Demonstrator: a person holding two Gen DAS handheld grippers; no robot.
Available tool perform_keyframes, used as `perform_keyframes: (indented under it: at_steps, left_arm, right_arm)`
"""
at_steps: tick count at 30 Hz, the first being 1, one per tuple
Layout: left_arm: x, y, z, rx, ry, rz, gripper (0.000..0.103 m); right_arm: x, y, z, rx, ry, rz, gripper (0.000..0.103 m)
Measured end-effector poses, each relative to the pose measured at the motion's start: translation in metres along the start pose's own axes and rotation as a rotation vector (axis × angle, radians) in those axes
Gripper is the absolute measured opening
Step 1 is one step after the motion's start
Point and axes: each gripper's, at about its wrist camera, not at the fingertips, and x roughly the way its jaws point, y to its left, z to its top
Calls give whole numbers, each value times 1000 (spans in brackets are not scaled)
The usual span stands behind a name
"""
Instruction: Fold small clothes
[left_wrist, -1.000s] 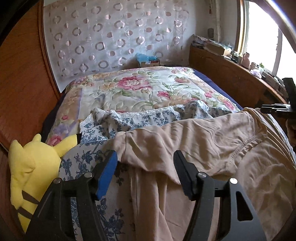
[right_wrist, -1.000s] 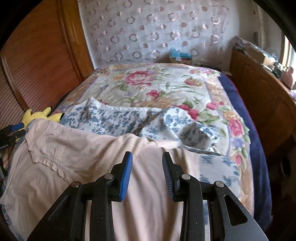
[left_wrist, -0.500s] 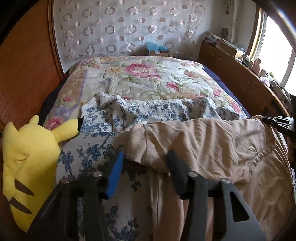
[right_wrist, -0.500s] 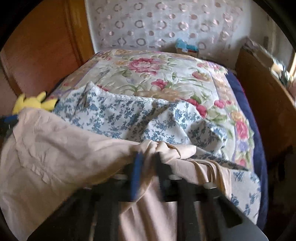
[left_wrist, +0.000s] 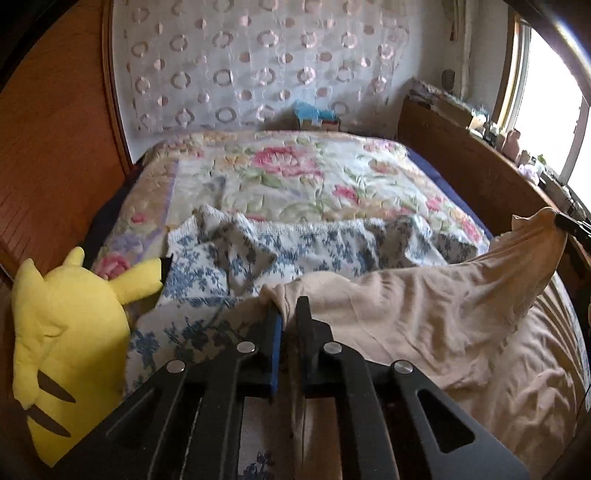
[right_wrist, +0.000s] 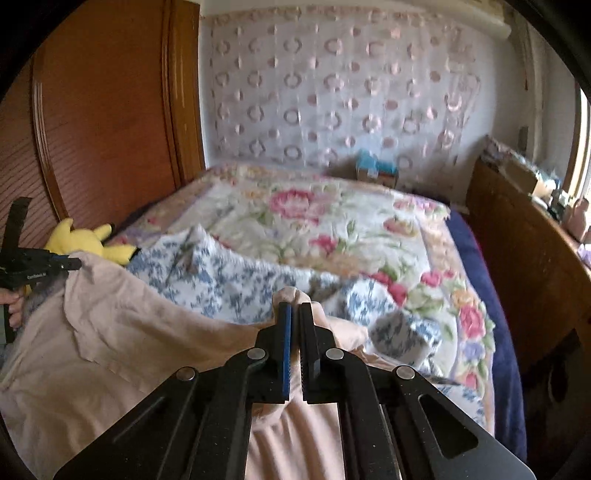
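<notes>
A wide bed (left_wrist: 454, 229) under a floral quilted cover is carrying the work. A blue-and-white floral cloth (left_wrist: 295, 251) is lying rumpled across it, and over the near part a beige thin-fabric garment (left_wrist: 424, 317) is spreading, its far edge being lifted. A yellow plush toy (left_wrist: 66, 332) is sitting at the bed's left side, clear of the garment. The left gripper (left_wrist: 290, 314) is pointing down at the bed, its jaws pinched narrow on one corner of the garment. The right gripper (right_wrist: 295, 317) is sloping down likewise, its jaws clamped on the opposite corner. The step in hand appears to be the grasp for a fold; the next move probably calls for carrying both corners together, keeping the edge taut.
</notes>
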Motion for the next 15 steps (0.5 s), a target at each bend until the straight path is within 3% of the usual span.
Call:
perform_keyframes:
  at_steps: [15]
  left_arm:
    - [-92,-9,6,14,-190,-9,5]
  right_arm:
    - [-85,-5,-40,63,-152,34,3]
